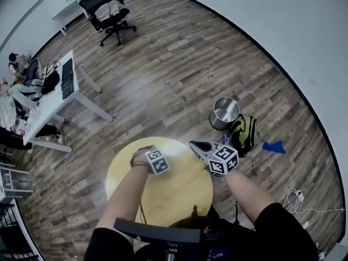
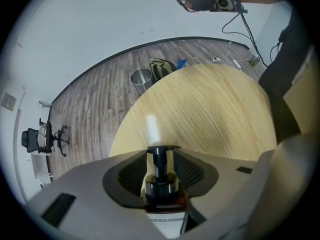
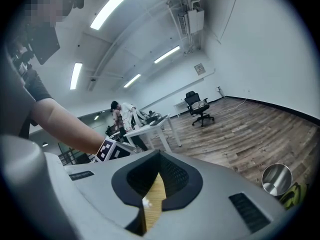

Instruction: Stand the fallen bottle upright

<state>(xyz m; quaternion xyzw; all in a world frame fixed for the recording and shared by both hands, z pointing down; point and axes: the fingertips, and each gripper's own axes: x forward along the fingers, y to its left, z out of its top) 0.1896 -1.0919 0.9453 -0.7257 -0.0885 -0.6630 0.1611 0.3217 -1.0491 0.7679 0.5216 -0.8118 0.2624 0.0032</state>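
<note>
Closest in, the brown pump bottle [image 2: 161, 196] sits lengthwise between the jaws of the left hand-held gripper [image 2: 162, 151]. Its black pump head points away from that camera, toward the round wooden desk [image 2: 215, 109]. Whether it touches the desk I cannot tell. Those jaws stand wide, one on each side of the bottle's neck, and don't look clamped on it. From overhead the bottle is hidden under the left hand [image 1: 140, 159], which hangs over the desk's left side. Off to the right, over the desk's far edge, the right hand-held gripper [image 3: 159, 160] is held roughly level. Its jaws are drawn together at the tips and hold nothing, with a sliver of desk showing between them. Beyond the desk, on the plank floor [image 1: 179, 69], a metal bin [image 1: 224, 113] stands with a green backpack [image 1: 244, 134] just beside it. Well away are an office chair [image 1: 106, 12] and a white desk [image 1: 60, 94].
</note>
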